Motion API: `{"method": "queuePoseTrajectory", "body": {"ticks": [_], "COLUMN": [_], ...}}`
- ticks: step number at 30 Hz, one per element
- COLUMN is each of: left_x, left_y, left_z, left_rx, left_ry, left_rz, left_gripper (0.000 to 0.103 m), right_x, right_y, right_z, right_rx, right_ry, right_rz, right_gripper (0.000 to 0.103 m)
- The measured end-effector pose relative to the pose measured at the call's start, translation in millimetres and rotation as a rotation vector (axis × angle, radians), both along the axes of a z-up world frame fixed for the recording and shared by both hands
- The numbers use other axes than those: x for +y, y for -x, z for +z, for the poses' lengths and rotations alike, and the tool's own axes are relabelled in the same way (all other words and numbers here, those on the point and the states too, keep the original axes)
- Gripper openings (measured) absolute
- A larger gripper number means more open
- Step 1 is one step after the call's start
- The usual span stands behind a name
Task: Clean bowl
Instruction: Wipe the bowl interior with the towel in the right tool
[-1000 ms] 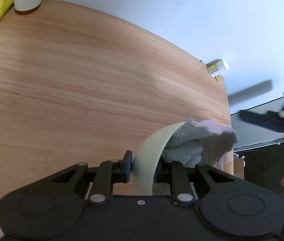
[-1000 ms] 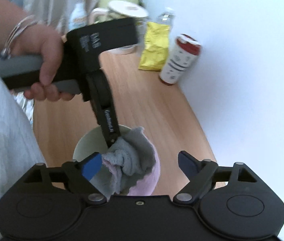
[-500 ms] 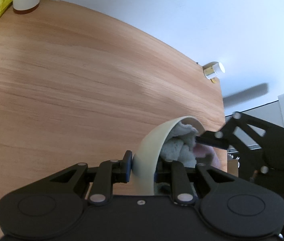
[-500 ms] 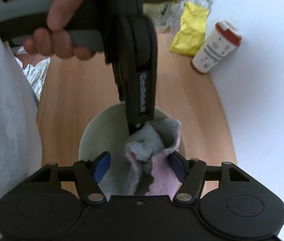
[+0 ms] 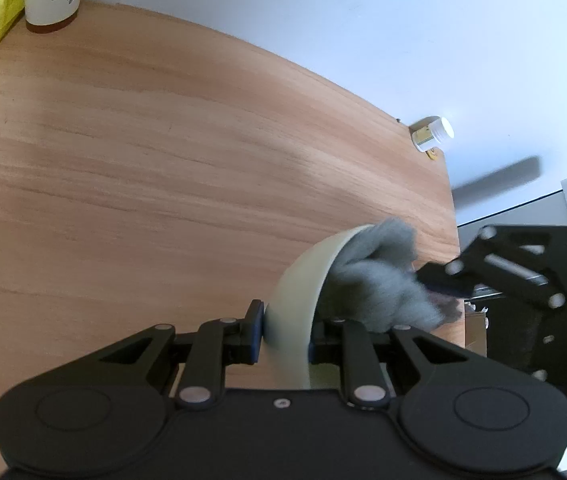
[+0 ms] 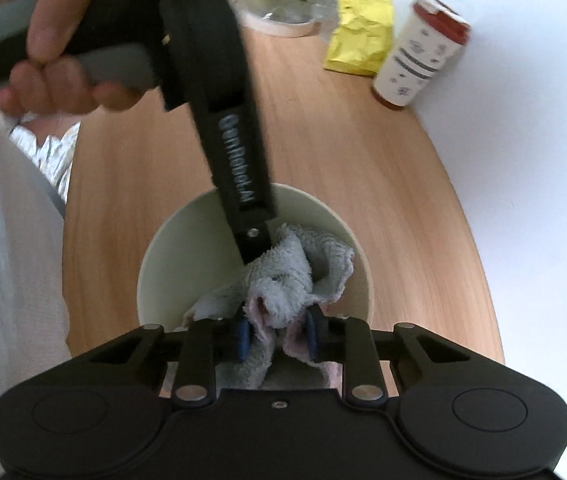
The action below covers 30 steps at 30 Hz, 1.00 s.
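A cream bowl [image 6: 179, 256] stands on the wooden table; in the left wrist view its rim [image 5: 303, 284] runs between the fingers. My left gripper [image 5: 283, 334] is shut on the bowl's rim. A grey and pink cloth [image 6: 287, 280] lies bunched inside the bowl; it also shows in the left wrist view [image 5: 379, 280]. My right gripper [image 6: 277, 340] is shut on the cloth, just over the bowl's near side. The right gripper shows at the right in the left wrist view [image 5: 443, 280].
A paper cup with a red lid [image 6: 419, 52] and a yellow bag [image 6: 359, 32] stand at the far end by the white wall. A small white-capped bottle [image 5: 431, 134] sits at the table's corner. Crumpled foil [image 6: 51, 152] lies at the left edge.
My right gripper has closed from wide open onto the cloth in the bowl. The left gripper has kept its hold on the bowl's rim.
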State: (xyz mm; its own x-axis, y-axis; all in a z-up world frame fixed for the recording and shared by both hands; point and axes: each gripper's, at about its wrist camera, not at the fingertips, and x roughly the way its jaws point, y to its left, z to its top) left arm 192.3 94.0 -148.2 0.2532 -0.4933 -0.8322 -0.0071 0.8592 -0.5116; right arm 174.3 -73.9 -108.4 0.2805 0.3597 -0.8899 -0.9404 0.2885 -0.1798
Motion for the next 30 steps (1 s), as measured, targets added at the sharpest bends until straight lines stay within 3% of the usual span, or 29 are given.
{"method": "queuePoseTrajectory", "body": {"ticks": [3,7,17,22,30], "left_x": [-3,-12,-26,-20,-10], "left_y": [-2,-1,5,6,3], "left_z": [2,8,13,7,6], "left_rx": [-0.015,-0.048,-0.097,-0.087,-0.088], "left_ry": [-0.027,-0.043,-0.109,-0.079,-0.062], "left_rz": [-0.032,-0.104,-0.201,-0.135,-0.027], "left_gripper": [0.018,0.018,0.018,0.018,0.018], "right_x": [-4,6,23,25,18], "right_y": [-3,-1,0,2,-12], "right_z": [13,20,21,13,9], "right_rx": [-0.021,-0.095,-0.102,-0.099,-0.097], "right_ry": [-0.047,-0.054,-0.009,0.006,0.035], "right_rz": [-0.024,0.028,0.136,0.134,-0.030], "right_gripper": [0.028,0.029,0.028,0.028,0.027]}}
